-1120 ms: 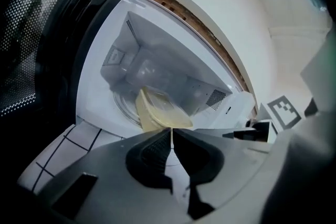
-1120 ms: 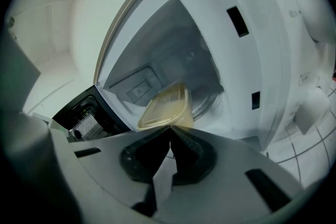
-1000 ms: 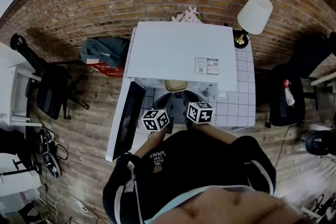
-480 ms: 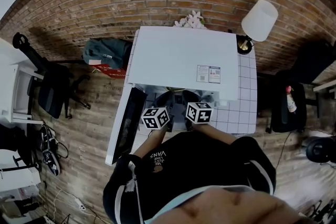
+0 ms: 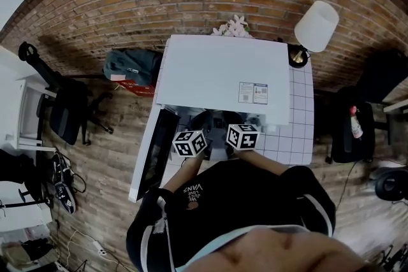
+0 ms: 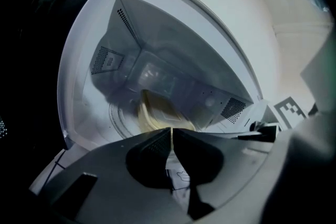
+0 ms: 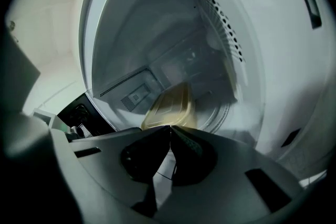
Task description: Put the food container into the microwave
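Note:
A white microwave (image 5: 223, 73) stands on the tiled table with its door (image 5: 153, 150) swung open to the left. Inside, the yellowish food container (image 6: 157, 115) rests on the turntable; the right gripper view shows the container (image 7: 170, 107) too. The microwave's top hides it from the head view. My left gripper (image 6: 171, 129) is shut and empty, just outside the opening. My right gripper (image 7: 170, 127) is likewise shut with nothing in it. In the head view, the left gripper (image 5: 199, 127) and right gripper (image 5: 231, 124) sit side by side at the mouth.
A white-tiled table (image 5: 296, 130) carries the microwave, with a lamp (image 5: 317, 25) at its back right corner and flowers (image 5: 231, 27) behind. A backpack (image 5: 131, 65) and a black chair (image 5: 64, 108) stand to the left. A bottle (image 5: 355, 127) stands on the right.
The yellowish container showed at the microwave's mouth in the head view a second ago; now the microwave's top hides it. Both grippers remain shut, side by side at the opening.

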`<state>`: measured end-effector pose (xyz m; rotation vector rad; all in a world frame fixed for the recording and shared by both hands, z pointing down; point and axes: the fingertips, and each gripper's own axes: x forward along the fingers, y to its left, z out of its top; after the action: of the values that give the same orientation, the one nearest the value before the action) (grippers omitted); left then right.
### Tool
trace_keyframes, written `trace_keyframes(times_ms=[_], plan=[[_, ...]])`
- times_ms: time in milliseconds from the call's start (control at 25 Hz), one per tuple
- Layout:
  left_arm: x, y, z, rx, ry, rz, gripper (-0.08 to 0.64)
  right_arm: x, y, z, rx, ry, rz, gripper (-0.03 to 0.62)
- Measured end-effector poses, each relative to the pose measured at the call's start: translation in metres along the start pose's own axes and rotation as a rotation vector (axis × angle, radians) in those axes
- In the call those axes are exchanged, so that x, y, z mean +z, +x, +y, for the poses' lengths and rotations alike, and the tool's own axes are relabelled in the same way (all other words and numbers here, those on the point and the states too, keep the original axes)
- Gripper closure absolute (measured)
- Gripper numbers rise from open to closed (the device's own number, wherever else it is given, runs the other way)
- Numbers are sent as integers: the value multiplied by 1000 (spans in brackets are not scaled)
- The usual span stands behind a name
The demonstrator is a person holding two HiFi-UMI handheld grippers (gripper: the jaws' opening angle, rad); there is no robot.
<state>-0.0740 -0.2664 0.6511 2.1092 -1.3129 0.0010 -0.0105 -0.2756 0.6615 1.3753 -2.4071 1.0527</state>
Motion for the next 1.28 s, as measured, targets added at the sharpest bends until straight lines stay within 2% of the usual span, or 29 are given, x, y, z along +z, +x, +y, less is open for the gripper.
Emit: trace_keyframes(times_ms=[320,600,800,1280], plan=[[-1,-14,-6,-11,3,-17,537,4,-13,0,-5,19,-41,586],[-1,-32,-17,-31,14,-39,537,6,-33,12,37,25,-99,586],[-4,-44,-24,-43,16,-54,537,8,-46,15,37,29,-138,586],[-16,-81,-38,-88,32,-59,537,-9,-79,33,30,8,-167,586]])
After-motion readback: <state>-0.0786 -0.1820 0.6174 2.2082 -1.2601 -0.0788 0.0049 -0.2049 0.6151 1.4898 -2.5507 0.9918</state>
